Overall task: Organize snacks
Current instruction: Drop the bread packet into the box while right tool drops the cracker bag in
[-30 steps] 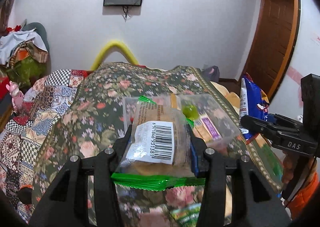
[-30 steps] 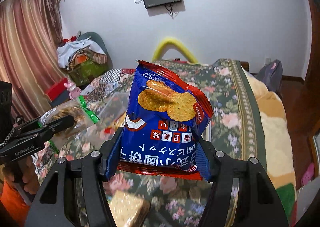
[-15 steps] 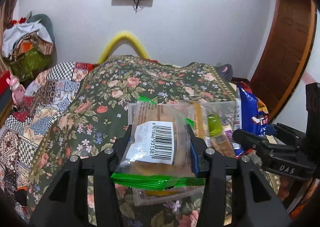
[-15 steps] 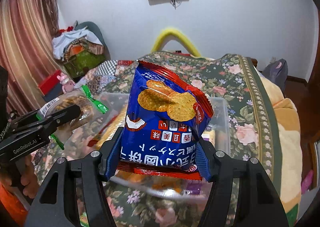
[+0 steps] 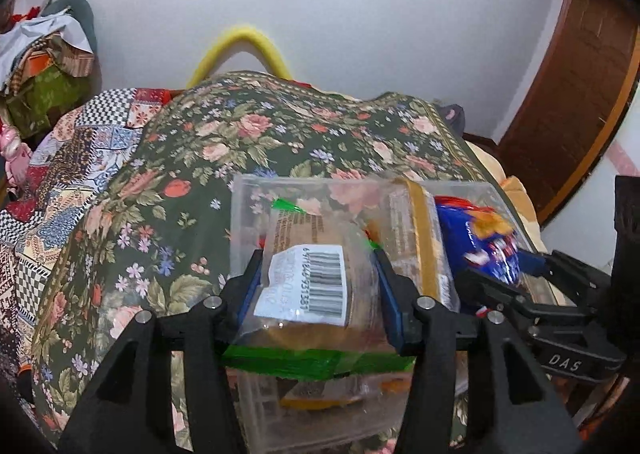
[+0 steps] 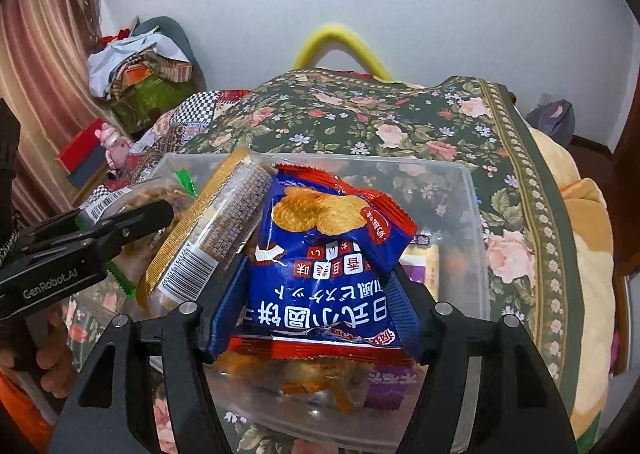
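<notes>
Jaws of both grippers clamp snack packets above the clear bin (image 6: 476, 214), a gold-edged packet (image 6: 208, 230) between.

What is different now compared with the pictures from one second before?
Both tongs came forward and down over the clear bin. The right tongs now hold the blue cracker bag above the snacks inside; the left tongs bring the barcode packet beside it. Both grips stayed shut; nothing was released.
</notes>
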{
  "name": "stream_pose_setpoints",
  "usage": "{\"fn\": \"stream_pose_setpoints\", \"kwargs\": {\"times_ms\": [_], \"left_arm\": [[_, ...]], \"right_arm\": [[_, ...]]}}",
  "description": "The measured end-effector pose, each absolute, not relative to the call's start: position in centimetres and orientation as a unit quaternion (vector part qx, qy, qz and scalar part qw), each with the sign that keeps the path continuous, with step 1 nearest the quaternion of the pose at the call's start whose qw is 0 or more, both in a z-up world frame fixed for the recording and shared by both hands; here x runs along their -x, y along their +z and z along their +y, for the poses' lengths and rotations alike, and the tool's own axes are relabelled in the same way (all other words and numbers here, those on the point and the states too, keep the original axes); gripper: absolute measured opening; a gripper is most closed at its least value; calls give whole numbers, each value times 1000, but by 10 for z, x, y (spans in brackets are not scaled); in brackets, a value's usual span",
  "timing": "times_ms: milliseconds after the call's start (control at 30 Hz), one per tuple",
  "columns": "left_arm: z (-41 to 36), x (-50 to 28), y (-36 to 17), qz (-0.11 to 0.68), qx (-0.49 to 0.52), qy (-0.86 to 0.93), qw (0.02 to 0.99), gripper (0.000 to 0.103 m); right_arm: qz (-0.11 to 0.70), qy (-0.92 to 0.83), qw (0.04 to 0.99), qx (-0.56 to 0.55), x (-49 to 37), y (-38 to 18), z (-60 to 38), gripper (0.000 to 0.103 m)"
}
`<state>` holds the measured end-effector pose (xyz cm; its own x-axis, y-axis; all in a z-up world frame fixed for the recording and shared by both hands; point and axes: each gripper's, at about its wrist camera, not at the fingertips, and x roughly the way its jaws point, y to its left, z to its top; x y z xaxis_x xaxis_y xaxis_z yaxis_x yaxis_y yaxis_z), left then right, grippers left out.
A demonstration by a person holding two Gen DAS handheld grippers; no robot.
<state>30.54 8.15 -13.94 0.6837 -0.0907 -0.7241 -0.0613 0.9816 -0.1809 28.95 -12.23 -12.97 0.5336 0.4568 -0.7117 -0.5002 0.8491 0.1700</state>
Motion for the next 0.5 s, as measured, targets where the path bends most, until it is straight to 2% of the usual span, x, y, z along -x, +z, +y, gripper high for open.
{"fn": "stream_pose_setpoints", "kwargs": {"times_ms": [500], "left_arm": [[73,-240,-74,332,65,-3,941,65]], "right_arm": [[335,290,896,25,-240,-77,-139,77]]}}
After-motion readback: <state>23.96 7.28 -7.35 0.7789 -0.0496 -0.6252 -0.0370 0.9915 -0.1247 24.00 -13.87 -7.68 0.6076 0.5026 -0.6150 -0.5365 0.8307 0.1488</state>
